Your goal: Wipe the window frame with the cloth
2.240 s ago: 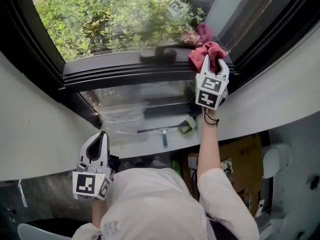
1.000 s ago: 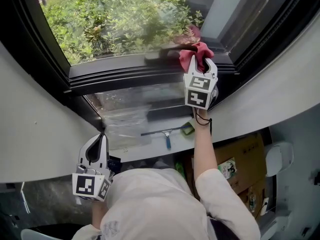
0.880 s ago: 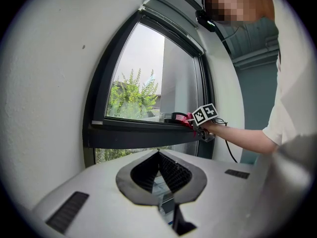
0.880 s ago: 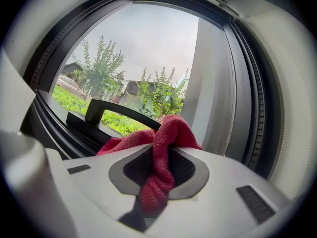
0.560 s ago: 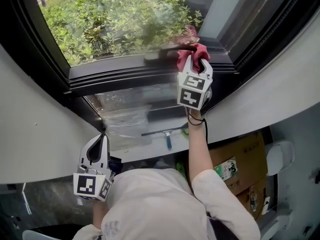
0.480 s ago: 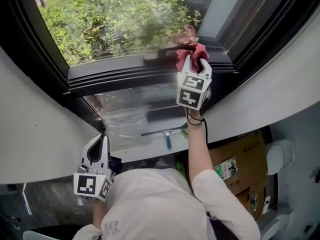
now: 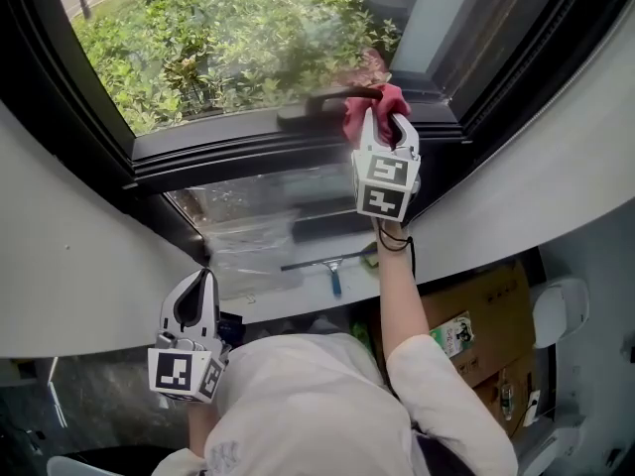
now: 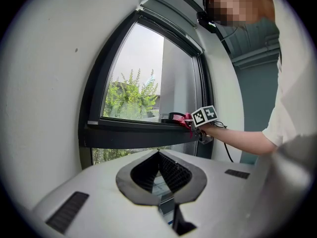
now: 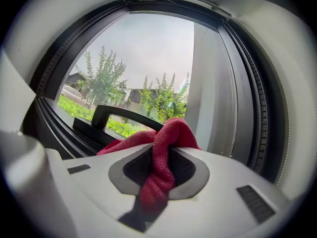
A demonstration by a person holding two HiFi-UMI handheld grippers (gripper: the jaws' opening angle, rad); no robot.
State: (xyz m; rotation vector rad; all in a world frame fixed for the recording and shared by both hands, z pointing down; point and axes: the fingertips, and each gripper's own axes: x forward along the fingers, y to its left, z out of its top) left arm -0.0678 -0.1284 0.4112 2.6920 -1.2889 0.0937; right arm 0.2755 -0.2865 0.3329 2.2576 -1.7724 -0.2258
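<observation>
My right gripper (image 7: 383, 119) is shut on a red cloth (image 7: 365, 107) and holds it on the dark window frame (image 7: 228, 152), at the right end of the black window handle (image 7: 313, 105). In the right gripper view the cloth (image 9: 171, 133) bunches between the jaws, with the handle (image 9: 124, 114) just beyond and the frame rail (image 9: 59, 128) to the left. My left gripper (image 7: 205, 278) hangs low beside the person's body, shut on nothing. From the left gripper view I see its shut tips (image 8: 158, 155), the frame (image 8: 133, 133) and the right gripper (image 8: 204, 117) with the cloth (image 8: 187, 120).
A squeegee (image 7: 327, 266) and a clear plastic sheet (image 7: 243, 241) lie on the sill below the frame. A cardboard box (image 7: 476, 325) stands on the floor at right. Curved white wall (image 7: 60, 246) flanks the window on both sides.
My right gripper has slid the cloth leftward along the frame, from the right corner to the handle's end. The left gripper has stayed where it was.
</observation>
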